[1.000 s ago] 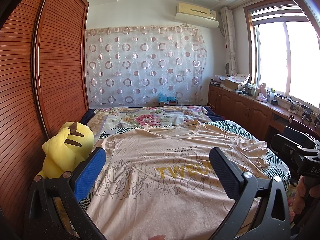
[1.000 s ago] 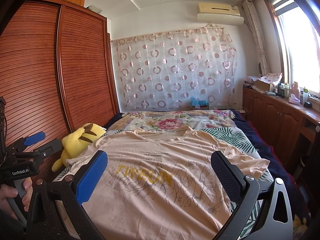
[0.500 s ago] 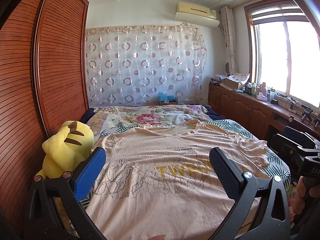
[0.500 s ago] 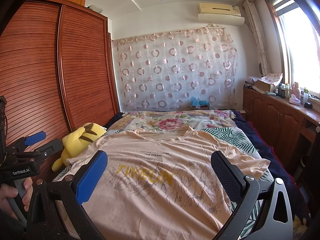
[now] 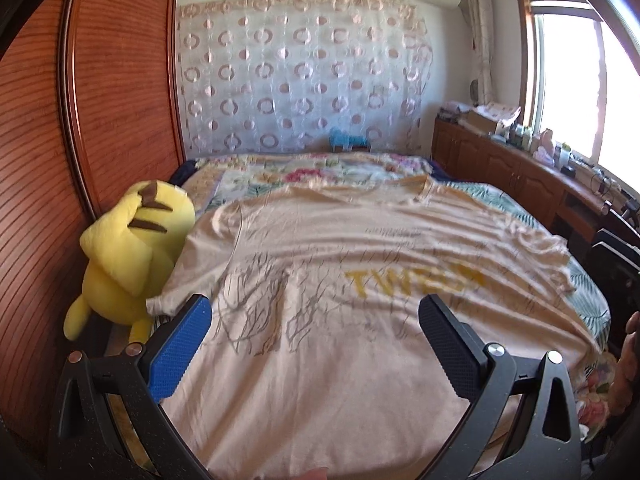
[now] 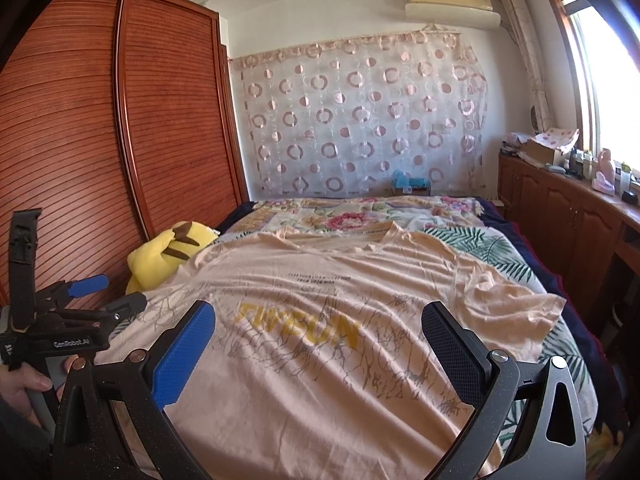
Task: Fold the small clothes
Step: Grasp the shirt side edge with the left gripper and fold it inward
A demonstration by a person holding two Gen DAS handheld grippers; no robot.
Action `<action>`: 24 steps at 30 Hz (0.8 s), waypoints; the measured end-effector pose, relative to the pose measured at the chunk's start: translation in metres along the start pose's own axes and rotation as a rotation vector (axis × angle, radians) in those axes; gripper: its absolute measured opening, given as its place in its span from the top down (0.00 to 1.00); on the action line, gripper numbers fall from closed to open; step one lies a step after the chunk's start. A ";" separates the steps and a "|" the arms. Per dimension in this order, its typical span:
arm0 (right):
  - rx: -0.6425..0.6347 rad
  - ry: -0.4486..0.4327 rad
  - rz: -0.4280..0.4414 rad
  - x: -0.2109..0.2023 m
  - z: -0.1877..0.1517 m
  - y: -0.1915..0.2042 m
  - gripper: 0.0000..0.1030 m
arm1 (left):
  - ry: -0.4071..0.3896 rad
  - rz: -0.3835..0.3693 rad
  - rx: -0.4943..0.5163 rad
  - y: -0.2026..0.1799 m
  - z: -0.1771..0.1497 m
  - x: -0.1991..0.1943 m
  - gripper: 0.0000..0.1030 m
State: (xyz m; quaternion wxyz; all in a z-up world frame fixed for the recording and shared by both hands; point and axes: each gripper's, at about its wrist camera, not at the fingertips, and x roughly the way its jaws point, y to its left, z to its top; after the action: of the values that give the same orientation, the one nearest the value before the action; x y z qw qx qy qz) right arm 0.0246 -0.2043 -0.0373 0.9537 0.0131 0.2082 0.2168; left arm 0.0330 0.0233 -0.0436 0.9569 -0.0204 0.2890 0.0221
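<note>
A peach T-shirt (image 5: 360, 300) with yellow lettering lies spread flat, front up, on the bed; it also shows in the right wrist view (image 6: 340, 320). Its left sleeve (image 5: 180, 292) lies by the plush toy, its right sleeve (image 6: 516, 300) is rumpled. My left gripper (image 5: 314, 320) is open and empty, held above the shirt's lower left part. My right gripper (image 6: 318, 326) is open and empty above the shirt's lower middle. The left gripper also shows at the left edge of the right wrist view (image 6: 104, 292).
A yellow plush toy (image 5: 132, 248) sits at the bed's left edge against the wooden wardrobe (image 5: 80, 120). A floral and leaf-patterned bed cover (image 6: 360, 216) lies under the shirt. Wooden cabinets (image 6: 560, 216) with clutter run along the right under the window.
The left gripper has tilted down and moved left and nearer to the shirt, its view blurred by motion. The right gripper has barely moved. The shirt lies as before.
</note>
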 end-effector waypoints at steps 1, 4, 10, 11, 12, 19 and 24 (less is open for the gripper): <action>-0.002 0.008 0.001 0.003 -0.001 0.000 0.00 | 0.025 0.004 -0.003 0.004 -0.003 0.006 0.00; -0.009 0.040 0.003 0.014 0.000 0.000 0.00 | 0.072 0.020 -0.009 0.015 -0.014 0.020 0.00; -0.042 0.092 0.011 0.032 0.002 0.006 0.00 | 0.131 0.009 -0.042 0.045 -0.021 0.040 0.00; -0.054 0.100 0.014 0.037 0.004 0.008 0.00 | 0.138 0.019 -0.044 0.051 -0.022 0.042 0.00; -0.063 0.105 0.017 0.039 0.004 0.008 0.00 | 0.148 0.033 -0.043 0.059 -0.022 0.046 0.00; -0.084 0.168 0.094 0.071 0.015 0.010 0.01 | 0.139 0.030 -0.066 0.102 -0.009 0.061 0.01; -0.068 0.227 0.178 0.088 0.021 0.004 0.05 | 0.178 0.010 -0.083 0.126 0.000 0.079 0.16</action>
State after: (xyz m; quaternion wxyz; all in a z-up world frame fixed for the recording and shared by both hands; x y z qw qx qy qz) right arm 0.1030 -0.1623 -0.0523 0.9009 -0.0252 0.3052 0.3076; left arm 0.0925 0.1518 -0.0905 0.9257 -0.0606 0.3716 0.0368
